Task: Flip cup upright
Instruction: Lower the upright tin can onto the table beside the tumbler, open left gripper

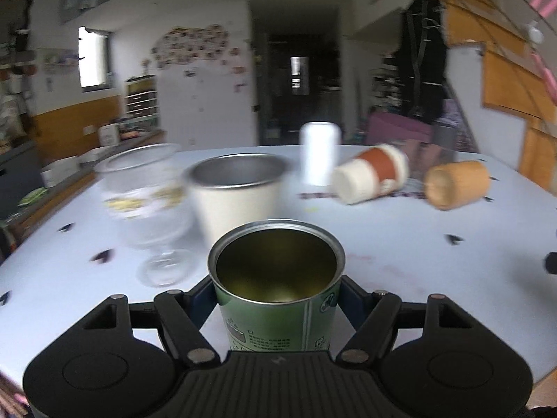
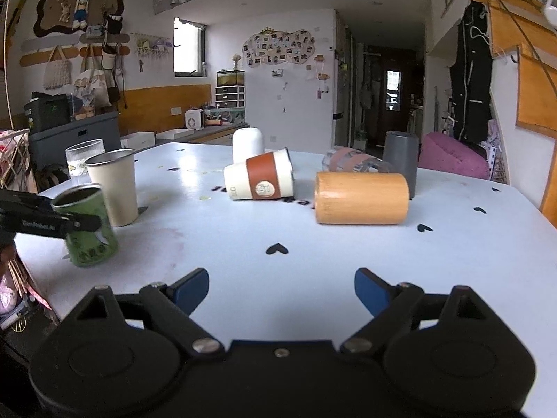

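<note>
My left gripper is shut on a green metal cup, held upright with its open mouth up, low over the white table. The right wrist view shows that cup near the table's left edge with the left gripper around it. My right gripper is open and empty above the table's near side. A cream cup with a brown sleeve, a wooden cup and a clear patterned cup lie on their sides.
A cream steel cup and a stemmed glass stand upright behind the green cup. A white cup and a grey cup stand mouth down at the back. The table's left edge is close to the green cup.
</note>
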Tool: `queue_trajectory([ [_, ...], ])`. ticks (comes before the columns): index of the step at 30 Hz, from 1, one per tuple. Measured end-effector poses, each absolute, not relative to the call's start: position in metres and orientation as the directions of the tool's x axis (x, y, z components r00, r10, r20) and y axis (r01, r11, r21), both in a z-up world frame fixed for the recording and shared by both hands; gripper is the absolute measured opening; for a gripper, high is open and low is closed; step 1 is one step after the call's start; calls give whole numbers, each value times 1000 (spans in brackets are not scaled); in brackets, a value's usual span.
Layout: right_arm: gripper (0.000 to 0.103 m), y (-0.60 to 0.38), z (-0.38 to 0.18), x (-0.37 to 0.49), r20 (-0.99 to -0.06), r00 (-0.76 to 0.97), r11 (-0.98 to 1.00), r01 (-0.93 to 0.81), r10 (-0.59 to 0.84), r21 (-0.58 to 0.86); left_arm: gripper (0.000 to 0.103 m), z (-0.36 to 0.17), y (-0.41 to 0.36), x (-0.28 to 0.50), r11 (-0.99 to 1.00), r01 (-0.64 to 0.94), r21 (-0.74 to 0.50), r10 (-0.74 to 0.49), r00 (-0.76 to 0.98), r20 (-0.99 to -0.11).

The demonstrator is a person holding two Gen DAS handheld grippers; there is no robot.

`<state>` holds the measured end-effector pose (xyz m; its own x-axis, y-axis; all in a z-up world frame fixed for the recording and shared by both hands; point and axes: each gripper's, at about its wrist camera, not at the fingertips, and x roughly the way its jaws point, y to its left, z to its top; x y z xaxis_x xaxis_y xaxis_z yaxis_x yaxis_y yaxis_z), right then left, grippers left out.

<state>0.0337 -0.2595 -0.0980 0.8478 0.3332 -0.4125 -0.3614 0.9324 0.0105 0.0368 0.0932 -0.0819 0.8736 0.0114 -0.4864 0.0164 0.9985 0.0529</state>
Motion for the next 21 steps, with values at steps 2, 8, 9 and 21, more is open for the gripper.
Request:
queue_trajectory([
  [2,91,-255,-97,35,-414,846,930,-367,337,6,74,-81,111,35,998,-27,54,50,875,-482],
  [8,91,-239,-95,37,-415,837,920,-391,357,3,74,-79,151,43,988,-153,22,146,874,-463],
  [9,91,-237,-94,37,-415,836,919,-395,361,2,74,-79,153,45,986,-163,23,155,873,-462],
  [21,91,-225,-80,41,-382,844,917,-398,377,25,102,-54,159,22,976,-216,-33,182,885,-429],
])
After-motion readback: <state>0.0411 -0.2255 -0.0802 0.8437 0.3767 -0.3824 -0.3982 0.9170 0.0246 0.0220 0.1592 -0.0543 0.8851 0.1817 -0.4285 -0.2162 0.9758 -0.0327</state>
